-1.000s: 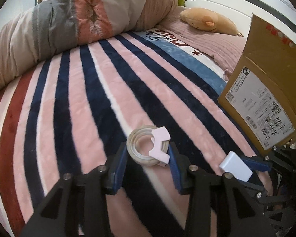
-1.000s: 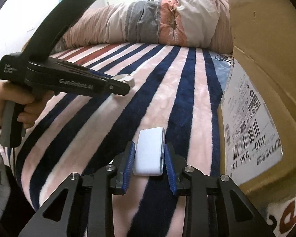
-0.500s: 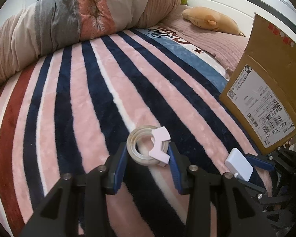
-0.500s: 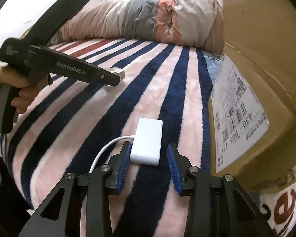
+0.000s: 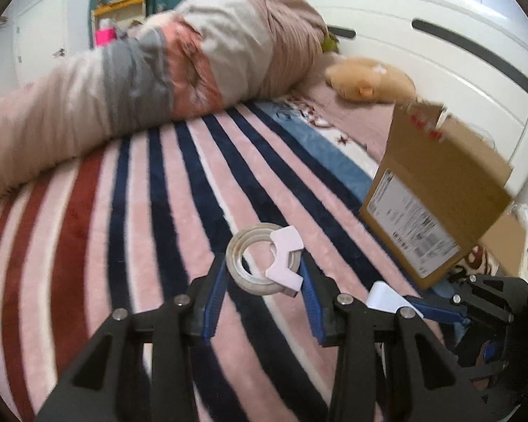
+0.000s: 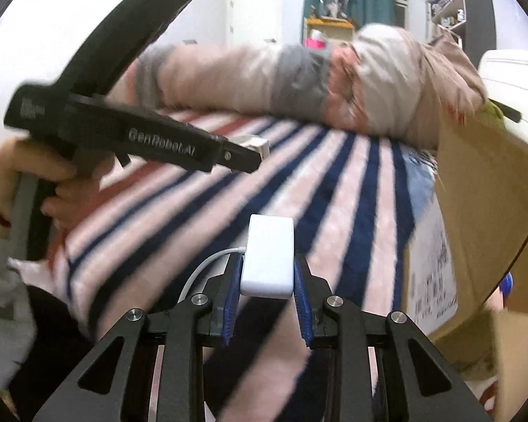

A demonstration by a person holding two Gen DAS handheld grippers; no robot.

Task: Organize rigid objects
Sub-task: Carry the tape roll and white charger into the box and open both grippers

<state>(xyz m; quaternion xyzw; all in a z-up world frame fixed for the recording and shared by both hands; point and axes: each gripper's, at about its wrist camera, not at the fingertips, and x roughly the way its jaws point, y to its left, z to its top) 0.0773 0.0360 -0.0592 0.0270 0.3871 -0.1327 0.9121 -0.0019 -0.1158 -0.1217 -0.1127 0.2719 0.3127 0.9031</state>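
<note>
My left gripper [image 5: 262, 267] is shut on a roll of clear tape [image 5: 234, 256] with a white plastic piece [image 5: 285, 260] on its right side, lifted above the striped blanket [image 5: 179, 211]. My right gripper [image 6: 267, 270] has its jaws closing, the blue pads pressing the sides of a white adapter [image 6: 269, 256] whose white cable [image 6: 204, 267] curls off to the left. In the right wrist view the left gripper [image 6: 250, 156] is up at the left, held by a hand [image 6: 63, 179]. The left wrist view shows the adapter [image 5: 383, 297] at lower right.
An open cardboard box [image 5: 440, 183] with a shipping label stands on the bed to the right, close to the right gripper. A rolled duvet [image 5: 140, 81] lies across the far side, and a plush toy [image 5: 369, 81] rests by the white headboard [image 5: 440, 52].
Both grippers rose off the blanket with their loads. The adapter slid forward in the right jaws, which then gripped it again, and its cable came into view. The box looks smaller in the left wrist view.
</note>
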